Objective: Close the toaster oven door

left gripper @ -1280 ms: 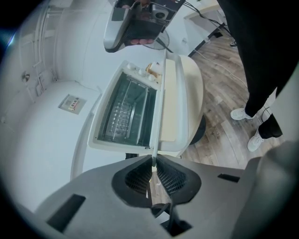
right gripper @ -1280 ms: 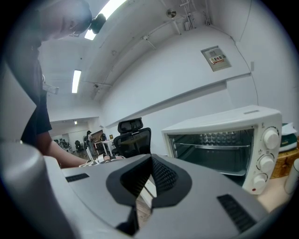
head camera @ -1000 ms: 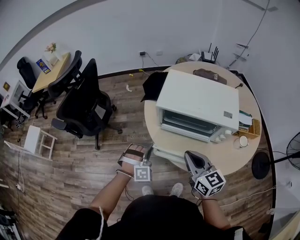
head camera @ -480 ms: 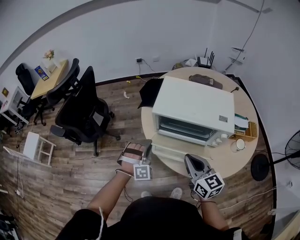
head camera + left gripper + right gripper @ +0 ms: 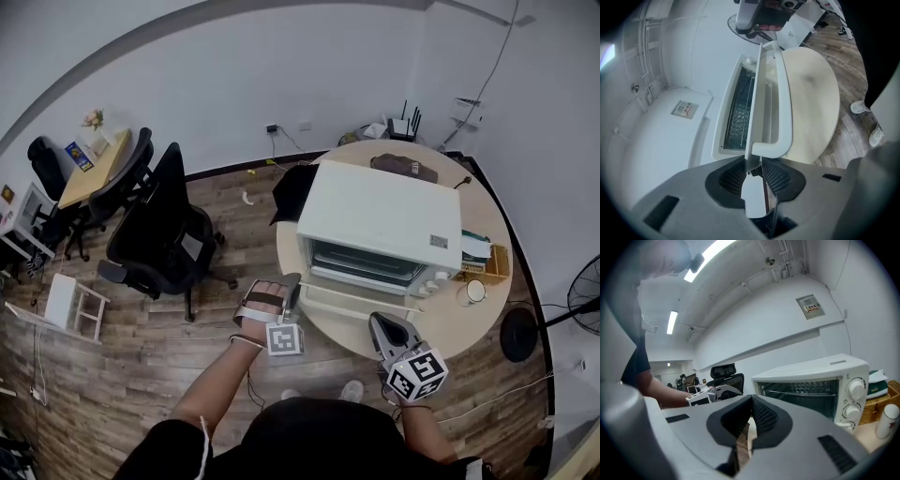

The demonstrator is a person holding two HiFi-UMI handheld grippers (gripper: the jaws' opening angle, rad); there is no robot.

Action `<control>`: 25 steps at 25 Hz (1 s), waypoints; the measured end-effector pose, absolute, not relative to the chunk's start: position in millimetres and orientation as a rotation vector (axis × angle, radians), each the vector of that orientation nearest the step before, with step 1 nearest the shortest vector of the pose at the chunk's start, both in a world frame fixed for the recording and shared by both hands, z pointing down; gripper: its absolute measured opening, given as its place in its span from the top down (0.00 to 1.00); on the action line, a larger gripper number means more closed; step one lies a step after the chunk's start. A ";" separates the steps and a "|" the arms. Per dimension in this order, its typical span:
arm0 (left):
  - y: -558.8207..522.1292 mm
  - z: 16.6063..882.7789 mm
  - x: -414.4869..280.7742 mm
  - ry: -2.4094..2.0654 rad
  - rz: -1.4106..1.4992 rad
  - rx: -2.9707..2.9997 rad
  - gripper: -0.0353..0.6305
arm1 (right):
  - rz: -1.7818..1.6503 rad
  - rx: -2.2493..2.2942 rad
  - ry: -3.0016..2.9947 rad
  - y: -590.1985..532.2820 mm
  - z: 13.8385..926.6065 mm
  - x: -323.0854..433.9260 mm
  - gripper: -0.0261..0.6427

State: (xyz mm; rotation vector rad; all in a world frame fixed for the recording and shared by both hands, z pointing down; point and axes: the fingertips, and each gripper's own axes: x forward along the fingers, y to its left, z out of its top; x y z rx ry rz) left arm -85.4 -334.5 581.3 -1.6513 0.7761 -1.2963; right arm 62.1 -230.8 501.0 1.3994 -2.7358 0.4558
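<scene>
A white toaster oven [image 5: 389,220] stands on a round table, its door [image 5: 361,298] swung part way up from the open position. My left gripper [image 5: 293,292] is at the door's left end. In the left gripper view the door's edge [image 5: 754,108] and the end of its handle [image 5: 785,108] reach in between the jaws of the left gripper [image 5: 757,171]. The jaws have just been opening, and the pads stand off the door. My right gripper [image 5: 384,328] hovers at the table's near edge, shut and empty. Past the right gripper [image 5: 751,404] I see the oven [image 5: 811,385] and its rack.
The round table [image 5: 469,323] also carries a mug [image 5: 467,292], a wooden box [image 5: 497,262] and a brown pouch [image 5: 403,167]. Black office chairs [image 5: 164,244] stand to the left on the wood floor. A fan [image 5: 581,309] is at the right.
The left gripper has risen toward the oven with the door's end. The door has swung up from lying nearly flat. The right gripper has stayed put.
</scene>
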 end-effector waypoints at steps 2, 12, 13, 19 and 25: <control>-340.1 582.9 -84.4 0.784 -1.306 -1.658 0.80 | 0.458 1.405 -2.734 -230.2 501.9 64.3 0.97; -374.1 573.1 -75.7 0.801 -1.327 -1.648 0.74 | 0.445 1.420 -2.729 -226.4 495.9 74.5 0.97; -376.2 572.3 -75.1 0.796 -1.335 -1.648 0.73 | 0.443 1.425 -2.728 -226.2 495.1 76.2 0.97; -385.7 568.0 -69.7 0.779 -1.362 -1.674 0.71 | 0.443 1.441 -2.724 -227.6 494.2 83.7 0.97; -393.6 565.0 -66.7 0.752 -1.385 -1.690 0.71 | 0.398 1.415 -2.715 -228.0 492.9 79.8 0.97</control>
